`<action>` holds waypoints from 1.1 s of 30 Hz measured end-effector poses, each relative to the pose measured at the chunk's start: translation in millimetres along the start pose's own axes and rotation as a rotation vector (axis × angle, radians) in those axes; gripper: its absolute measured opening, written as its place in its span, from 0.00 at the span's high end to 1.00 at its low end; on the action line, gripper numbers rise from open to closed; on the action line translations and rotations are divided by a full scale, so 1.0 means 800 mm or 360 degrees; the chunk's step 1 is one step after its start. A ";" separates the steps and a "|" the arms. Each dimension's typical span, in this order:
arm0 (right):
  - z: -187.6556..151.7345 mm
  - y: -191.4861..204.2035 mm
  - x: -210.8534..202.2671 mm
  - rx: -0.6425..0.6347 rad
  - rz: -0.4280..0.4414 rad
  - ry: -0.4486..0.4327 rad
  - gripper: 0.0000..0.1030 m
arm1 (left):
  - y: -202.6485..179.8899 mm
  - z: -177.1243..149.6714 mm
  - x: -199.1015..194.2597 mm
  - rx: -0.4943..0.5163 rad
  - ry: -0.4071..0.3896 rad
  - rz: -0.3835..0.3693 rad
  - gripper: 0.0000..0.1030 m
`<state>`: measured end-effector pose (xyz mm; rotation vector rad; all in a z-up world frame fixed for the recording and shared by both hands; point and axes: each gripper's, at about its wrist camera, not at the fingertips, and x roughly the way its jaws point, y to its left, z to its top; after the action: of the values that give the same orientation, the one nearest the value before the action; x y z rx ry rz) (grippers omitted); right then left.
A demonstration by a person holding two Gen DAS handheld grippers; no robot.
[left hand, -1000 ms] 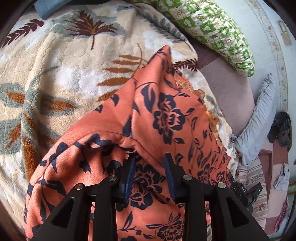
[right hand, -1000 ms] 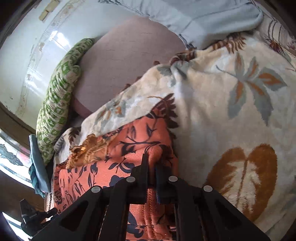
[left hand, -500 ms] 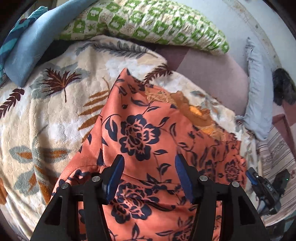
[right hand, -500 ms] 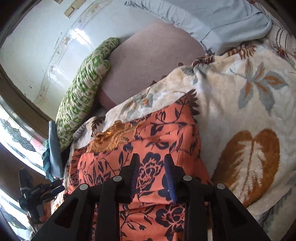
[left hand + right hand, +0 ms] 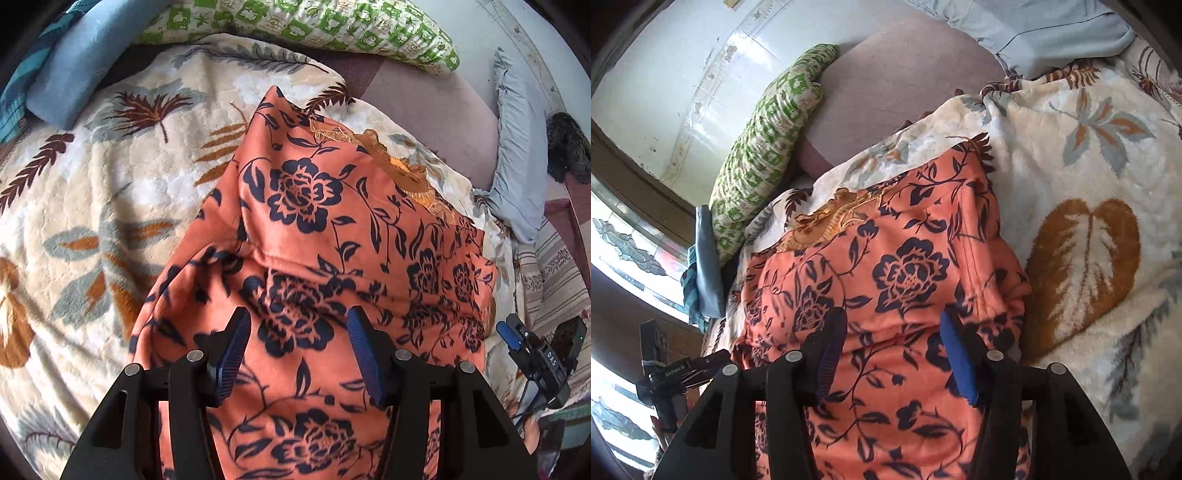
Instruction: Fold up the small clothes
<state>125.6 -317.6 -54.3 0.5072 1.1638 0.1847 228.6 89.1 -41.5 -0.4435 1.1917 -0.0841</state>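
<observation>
a: status?
b: i see both tongs, left [image 5: 295, 350] and right [image 5: 892, 350], spread wide and empty above the orange garment [image 5: 332, 236], lying on the bed blanket [image 5: 92, 203].
a: risk?
b: i judge the slack top layer may slide, spoiling the fold.

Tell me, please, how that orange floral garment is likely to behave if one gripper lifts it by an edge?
The garment looks soft and creased, so it would probably drape limply and let its fold fall open. It seems thin, likely light. The fleece blanket beneath may grip it when dragged.
</observation>
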 end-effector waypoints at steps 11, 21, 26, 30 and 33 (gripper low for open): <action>-0.135 -0.050 -0.132 -0.0032 -0.0183 0.0083 0.37 | 0.074 -0.133 -0.155 0.0082 0.0011 0.0085 0.46; -0.196 -0.113 -0.136 0.0144 -0.0224 0.0214 0.37 | 0.134 -0.165 -0.156 -0.0047 0.0066 0.0070 0.46; -0.211 -0.107 -0.118 0.0094 -0.0117 0.0316 0.31 | 0.157 -0.169 -0.143 -0.0143 0.0182 -0.0126 0.46; -0.219 -0.088 -0.115 0.0011 0.0095 0.0398 0.31 | 0.163 -0.175 -0.130 -0.0141 0.0245 -0.0133 0.43; -0.220 -0.082 -0.112 -0.0066 0.0056 0.0418 0.31 | 0.156 -0.176 -0.128 -0.0074 0.0239 -0.0138 0.33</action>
<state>-77.7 -359.9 -63.8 0.4768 1.4046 0.3124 40.7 192.2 -39.8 -0.5373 1.3236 -0.1672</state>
